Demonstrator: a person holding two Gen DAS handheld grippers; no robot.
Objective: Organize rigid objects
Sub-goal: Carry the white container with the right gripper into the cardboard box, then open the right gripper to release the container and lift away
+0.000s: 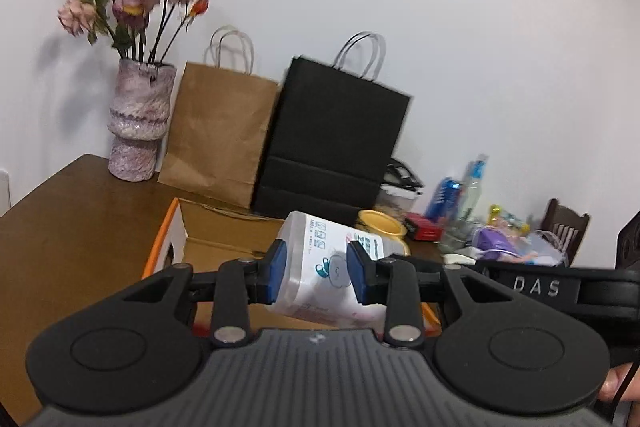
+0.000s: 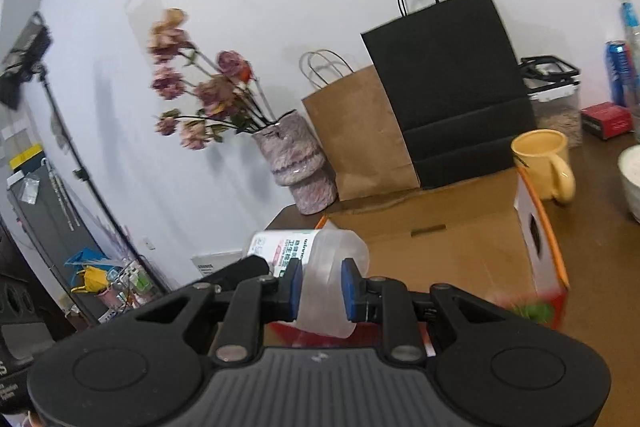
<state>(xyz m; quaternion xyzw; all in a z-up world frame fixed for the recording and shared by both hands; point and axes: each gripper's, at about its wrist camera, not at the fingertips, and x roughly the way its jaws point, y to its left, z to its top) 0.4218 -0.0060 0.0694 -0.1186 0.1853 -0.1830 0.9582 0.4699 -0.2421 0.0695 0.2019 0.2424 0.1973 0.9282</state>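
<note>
A wooden table point(image 1: 80, 227) runs along a white wall, carrying an open cardboard box point(image 1: 224, 231) with an orange-edged flap at its centre; behind the box a black paper bag point(image 1: 336, 139) stands upright beside a brown paper bag point(image 1: 224, 131), the two touching, with a mottled lilac vase point(image 1: 138, 123) of dried pink flowers to their left; a yellow mug point(image 2: 544, 163) sits on the table just past the box's far corner, near a clutter of bottles and packets at the table's end; above the box, both grippers hold one translucent plastic container point(image 1: 328, 267) with a printed label, tilted on its side and clear of the tabletop; the left gripper point(image 1: 316, 275) has its blue pads pressed against the labelled body, jaws parted only by the container's width; the right gripper point(image 2: 322, 287) clamps the plain, frosted end of the same container point(image 2: 324, 267), its pads closed in against both sides.
</note>
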